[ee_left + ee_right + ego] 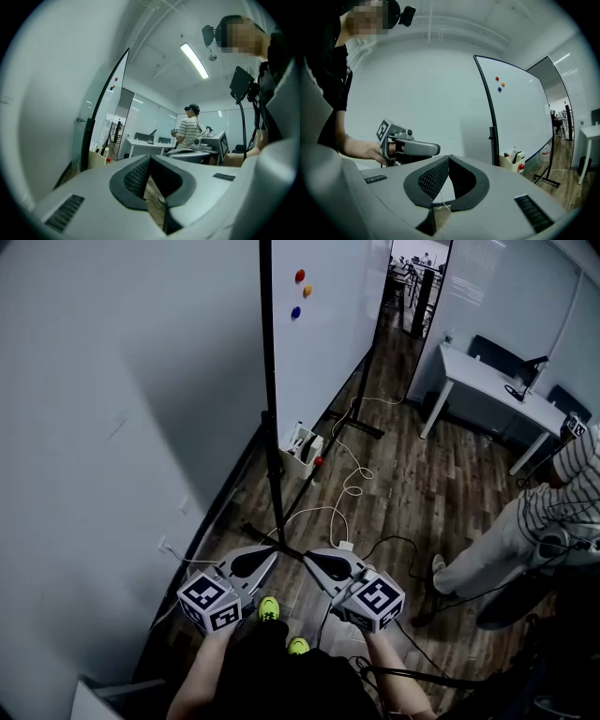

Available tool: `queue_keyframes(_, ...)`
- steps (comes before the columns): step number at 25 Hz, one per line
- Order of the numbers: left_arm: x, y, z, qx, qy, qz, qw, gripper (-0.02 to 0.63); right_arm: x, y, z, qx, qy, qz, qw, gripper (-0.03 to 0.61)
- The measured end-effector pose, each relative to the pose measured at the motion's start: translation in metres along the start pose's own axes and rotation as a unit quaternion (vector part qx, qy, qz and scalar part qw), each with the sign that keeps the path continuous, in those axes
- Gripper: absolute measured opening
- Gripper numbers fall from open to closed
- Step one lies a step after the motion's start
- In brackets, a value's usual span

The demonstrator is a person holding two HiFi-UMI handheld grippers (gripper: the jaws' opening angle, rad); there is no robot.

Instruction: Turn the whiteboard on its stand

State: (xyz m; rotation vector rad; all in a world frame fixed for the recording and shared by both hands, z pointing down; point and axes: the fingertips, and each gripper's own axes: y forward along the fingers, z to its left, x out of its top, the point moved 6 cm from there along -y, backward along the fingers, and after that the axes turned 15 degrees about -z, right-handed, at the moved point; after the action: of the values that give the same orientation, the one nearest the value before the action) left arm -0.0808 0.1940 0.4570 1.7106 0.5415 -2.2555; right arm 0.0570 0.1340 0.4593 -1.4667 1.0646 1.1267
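The whiteboard stands on a black wheeled stand, and I see it almost edge-on beside the grey wall. Red, orange and blue magnets stick to its face. My left gripper and right gripper hover side by side just short of the stand's foot, both shut and empty, touching nothing. In the left gripper view the whiteboard rises at the left beyond the left gripper. In the right gripper view the whiteboard stands to the right of the right gripper, and the left gripper shows on the left.
A beige marker box sits at the stand's base, and white cables snake over the wood floor. A white desk stands at the back right. A person in a striped shirt stands on the right. The grey wall fills the left.
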Motion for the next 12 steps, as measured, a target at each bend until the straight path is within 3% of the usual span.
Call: queue_keyframes(12, 0.006, 0.022, 0.057, 0.0, -0.008, -0.008, 0.9999, 0.017, -0.017, 0.045, -0.031, 0.003, 0.006, 0.019, 1.0, -0.008)
